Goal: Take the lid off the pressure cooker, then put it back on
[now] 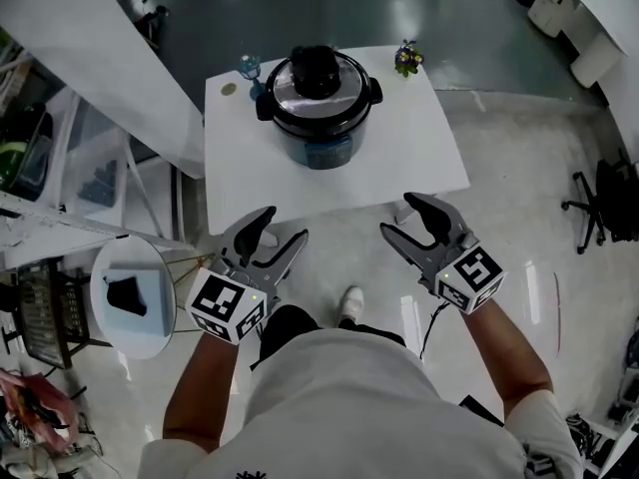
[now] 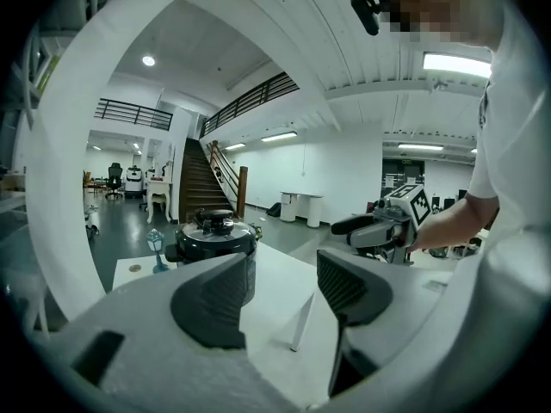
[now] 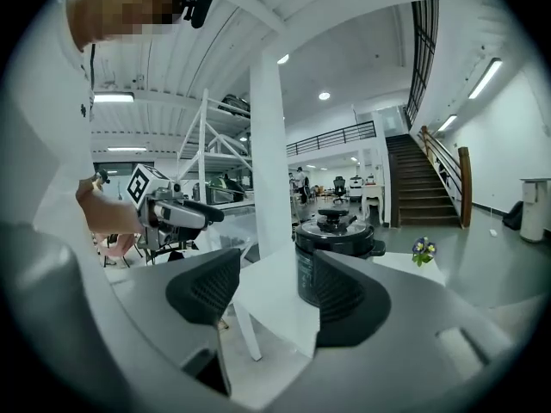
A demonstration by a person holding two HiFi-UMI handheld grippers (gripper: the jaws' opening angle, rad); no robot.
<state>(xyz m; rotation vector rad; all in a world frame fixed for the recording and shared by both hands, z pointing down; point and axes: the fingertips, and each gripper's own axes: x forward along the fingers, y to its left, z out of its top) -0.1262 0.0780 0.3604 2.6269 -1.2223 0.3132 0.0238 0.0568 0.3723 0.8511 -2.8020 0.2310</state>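
Note:
A black pressure cooker point(image 1: 318, 108) stands on a white table point(image 1: 419, 158), its silver lid point(image 1: 344, 86) with a black knob in place on top. Both grippers hang in the air at the table's near edge, well short of the cooker. My left gripper point(image 1: 272, 230) is open and empty; in its own view the cooker point(image 2: 213, 241) shows beyond its pads. My right gripper point(image 1: 407, 216) is open and empty too, with the cooker point(image 3: 334, 246) behind its jaws.
A small blue figurine point(image 1: 250, 68) and a little pot of purple flowers point(image 1: 406, 59) stand at the table's far corners. A round white side table point(image 1: 135, 297) is at the left, a white pillar point(image 1: 100, 48) beyond it, and an office chair point(image 1: 604, 208) at the right.

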